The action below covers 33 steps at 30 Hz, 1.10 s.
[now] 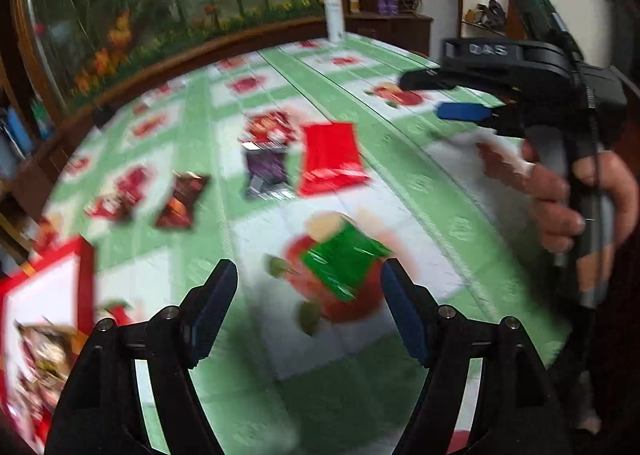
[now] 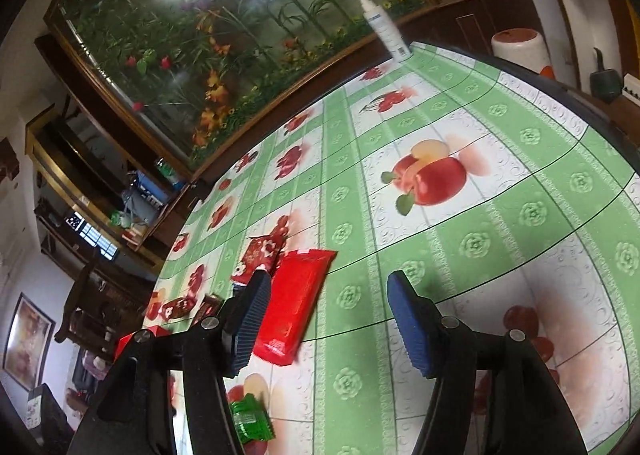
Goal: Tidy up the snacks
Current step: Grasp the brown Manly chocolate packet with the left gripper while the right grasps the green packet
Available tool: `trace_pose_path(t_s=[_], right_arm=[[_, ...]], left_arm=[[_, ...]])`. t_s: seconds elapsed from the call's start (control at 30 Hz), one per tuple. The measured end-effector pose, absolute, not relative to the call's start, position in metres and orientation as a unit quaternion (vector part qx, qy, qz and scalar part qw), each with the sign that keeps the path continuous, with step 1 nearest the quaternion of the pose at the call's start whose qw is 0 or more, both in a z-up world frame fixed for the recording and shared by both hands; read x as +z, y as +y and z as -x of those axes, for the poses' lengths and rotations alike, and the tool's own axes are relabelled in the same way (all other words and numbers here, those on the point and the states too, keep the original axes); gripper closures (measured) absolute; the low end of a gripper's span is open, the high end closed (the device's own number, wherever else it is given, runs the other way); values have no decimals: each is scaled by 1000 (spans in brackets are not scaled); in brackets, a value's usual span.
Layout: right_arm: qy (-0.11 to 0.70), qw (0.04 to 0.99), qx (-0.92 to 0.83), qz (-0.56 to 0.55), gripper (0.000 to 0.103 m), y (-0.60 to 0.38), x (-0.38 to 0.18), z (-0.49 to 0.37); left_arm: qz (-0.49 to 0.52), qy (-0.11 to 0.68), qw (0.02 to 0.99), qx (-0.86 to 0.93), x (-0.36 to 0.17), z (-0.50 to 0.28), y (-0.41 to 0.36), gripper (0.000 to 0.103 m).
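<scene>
On the surface [image 1: 400, 143], covered with a green-and-white checked plastic cloth printed with red fruit, the snack packets are shown scattered. Nearest the left-wrist camera, the left claw [image 1: 308, 275] is seen with its blue-padded jaws spread and nothing pinched between them. Just beyond its tips, a small green foil packet [image 1: 344, 261] lies flat on a printed apple. At the lower left edge, a red-rimmed white box [image 1: 80, 275] holding several wrapped snacks is partly visible. Farther out, a flat glossy red packet [image 1: 332, 157] lies beside a dark purple packet [image 1: 267, 173], with a red patterned packet [image 1: 270, 129] just behind the purple one. To their left, a dark brown-and-orange packet [image 1: 182, 201] and a small red packet [image 1: 114, 207] lie apart, blurred. At the right, the right claw [image 1: 436, 97] is held in a hand [image 1: 580, 203] above the surface; from its own camera, its jaws [image 2: 326, 287] are spread and empty, the flat red packet lying behind the left jaw. At the far edge, a white plastic bottle [image 1: 334, 13] stands upright before a framed flower picture [image 1: 160, 7].
</scene>
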State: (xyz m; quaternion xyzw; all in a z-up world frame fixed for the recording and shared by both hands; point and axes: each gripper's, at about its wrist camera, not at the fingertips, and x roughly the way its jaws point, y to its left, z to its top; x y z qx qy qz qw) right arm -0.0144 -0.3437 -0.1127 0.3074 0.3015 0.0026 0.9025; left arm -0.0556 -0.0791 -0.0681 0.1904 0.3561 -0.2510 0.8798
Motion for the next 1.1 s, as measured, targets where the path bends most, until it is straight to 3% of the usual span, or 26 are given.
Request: trace_pose_path(t_s=[0.43, 0.8, 1.1], right_arm=[[348, 896, 158, -227, 39, -277, -108, 7], [457, 865, 196, -62, 39, -202, -138, 3], [446, 872, 200, 20, 22, -183, -143, 14]], left_arm=[[-160, 388, 899, -127, -44, -35, -7, 29], [-131, 448, 873, -141, -72, -87, -32, 29], [-98, 494, 854, -132, -104, -118, -44, 29]])
